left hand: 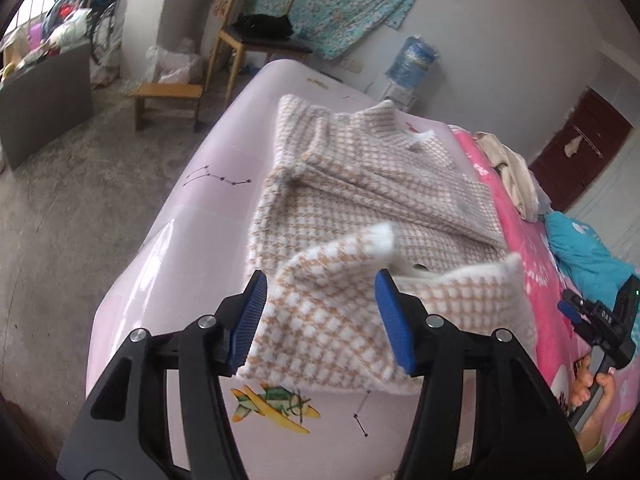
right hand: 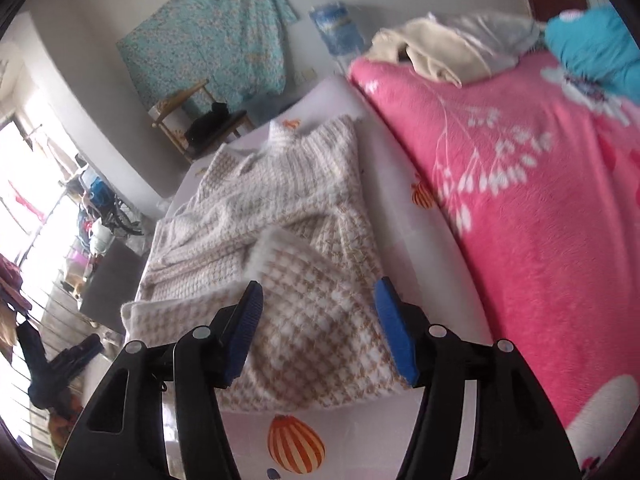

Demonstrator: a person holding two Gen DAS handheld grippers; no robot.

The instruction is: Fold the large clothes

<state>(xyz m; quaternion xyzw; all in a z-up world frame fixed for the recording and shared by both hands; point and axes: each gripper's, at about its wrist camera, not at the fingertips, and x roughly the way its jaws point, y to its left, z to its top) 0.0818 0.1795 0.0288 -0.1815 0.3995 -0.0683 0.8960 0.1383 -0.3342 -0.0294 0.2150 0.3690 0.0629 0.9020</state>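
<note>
Beige-and-white checked sweater [left hand: 360,184]: lies on the pale pink sheet [left hand: 192,240] covering the near part of the bed; I see its sleeves folded in across the body and its collar at the far end.
Hem: the near end of the sweater [right hand: 316,320] is lifted and bunched up toward both cameras, with its fuzzy white edge raised off the sheet.
Left gripper [left hand: 324,316]: my left unit has its blue pads [left hand: 252,316] spread wide, one on each side of the raised hem corner; fabric sits between them, but I cannot tell whether the pads touch it.
Right gripper [right hand: 320,324]: blue pads [right hand: 394,328] equally wide apart around the other hem corner; contact with the cloth is also unclear from this view.
Right unit, seen from left camera: black body [left hand: 600,320] at the right edge, held by a bare hand [left hand: 592,392], over the pink blanket [left hand: 520,248].
Blanket: bright pink with white flowers [right hand: 520,184], just beside the sweater on its right.
Other clothes: cream garment [right hand: 432,52] and blue garment [right hand: 592,44] piled at the far end of the blanket.
Background: wooden chair [left hand: 256,36], low wooden stool [left hand: 168,100], teal patterned cloth [left hand: 352,0] hanging on the wall.
</note>
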